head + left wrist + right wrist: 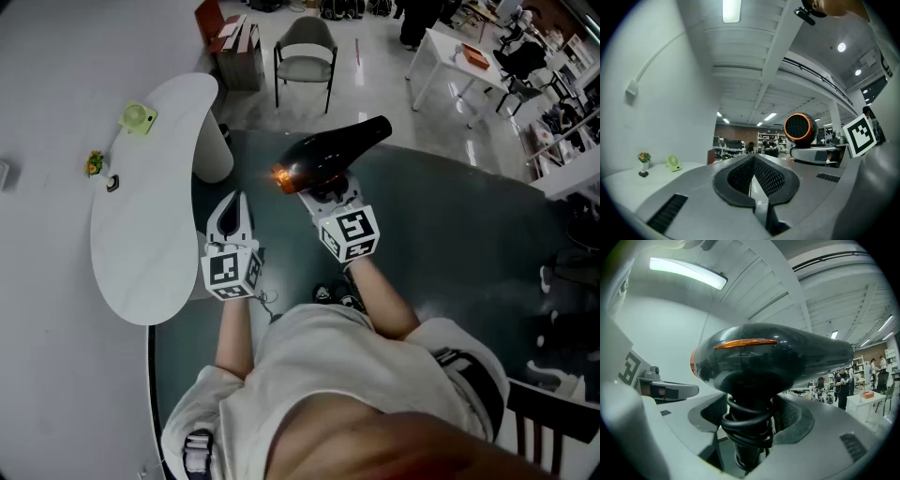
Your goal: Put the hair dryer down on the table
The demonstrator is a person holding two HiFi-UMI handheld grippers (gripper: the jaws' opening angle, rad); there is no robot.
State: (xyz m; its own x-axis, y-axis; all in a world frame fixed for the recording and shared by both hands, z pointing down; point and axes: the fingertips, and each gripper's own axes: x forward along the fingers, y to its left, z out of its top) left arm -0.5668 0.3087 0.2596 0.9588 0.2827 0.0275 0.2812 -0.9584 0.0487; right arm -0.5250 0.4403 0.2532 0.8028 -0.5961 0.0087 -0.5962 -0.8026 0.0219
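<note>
Starting at the left, we see the white worktop [141,262] with a small green fan [138,118] at its far end. Our left claw [232,202] is pressed together with nothing in it, just beside the worktop's edge. Our right claw [330,192] grips the hair dryer [333,155] by its cord-wrapped handle, held over the dark floor [450,225]. We judge nothing is done yet: carrying across, lowering and releasing remain.

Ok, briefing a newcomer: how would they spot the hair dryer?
Right of the curved white table, over the dark floor, find the right gripper. The hair dryer stands in its jaws: glossy black, orange rear ring, cord wound round its handle.
</note>
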